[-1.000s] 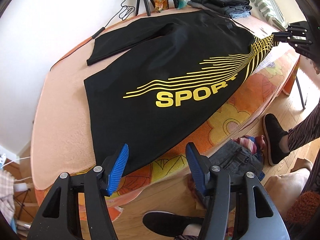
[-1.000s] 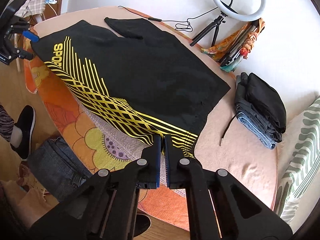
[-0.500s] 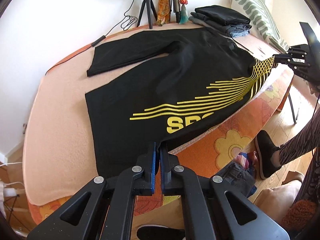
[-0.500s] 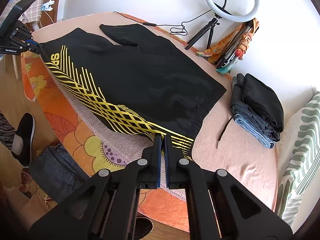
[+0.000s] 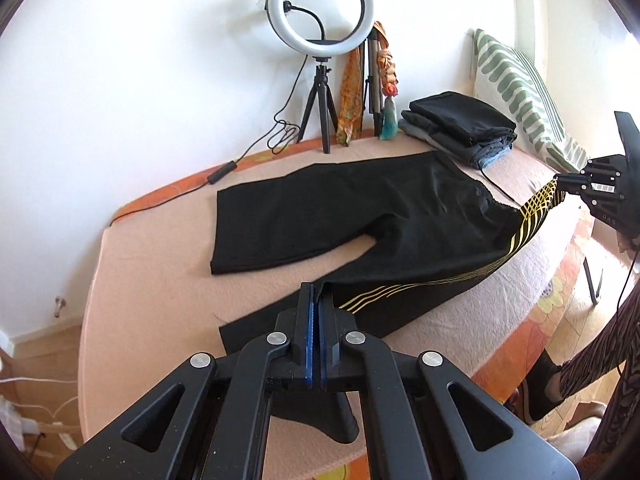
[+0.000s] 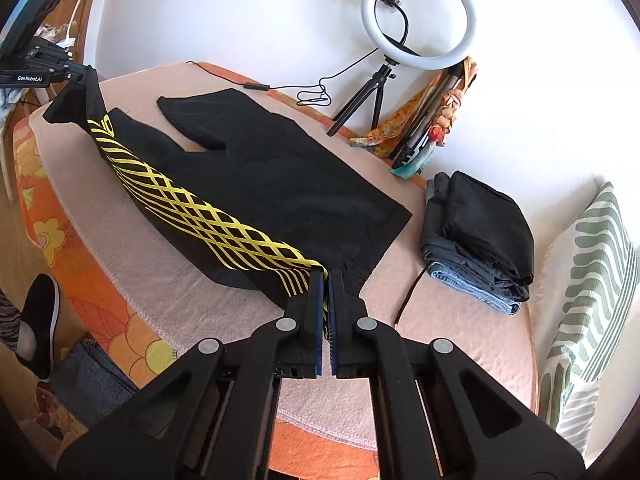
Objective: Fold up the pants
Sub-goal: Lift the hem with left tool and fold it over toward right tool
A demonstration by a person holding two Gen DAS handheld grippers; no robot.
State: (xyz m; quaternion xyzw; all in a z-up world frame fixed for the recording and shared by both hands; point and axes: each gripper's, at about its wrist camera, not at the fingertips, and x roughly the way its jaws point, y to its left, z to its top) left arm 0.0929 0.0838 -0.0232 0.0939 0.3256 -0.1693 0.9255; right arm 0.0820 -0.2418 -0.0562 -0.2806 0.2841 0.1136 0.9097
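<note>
Black pants [image 5: 360, 208] with yellow stripes lie on a pink blanket [image 5: 152, 272]. My left gripper [image 5: 316, 292] is shut on the hem of the near, striped leg and holds it lifted above the bed. My right gripper [image 6: 326, 278] is shut on the striped waistband corner, also lifted. The striped leg [image 6: 192, 204] hangs taut between the two grippers. The other leg [image 6: 200, 124] lies flat on the blanket. The left gripper also shows in the right wrist view [image 6: 76, 74], and the right gripper in the left wrist view [image 5: 568, 188].
A stack of folded clothes [image 6: 480, 236] and a striped pillow [image 6: 588, 288] lie at the right. A ring light on a tripod [image 5: 320, 28] stands by the wall, its cable across the bed. Jeans [image 6: 92, 376] lie on the floor by the person's foot [image 6: 36, 320].
My left gripper closed on the near leg's hem and lifted it up and over the bed. The striped leg now hangs taut between both grippers, its SPORT print mostly hidden.
</note>
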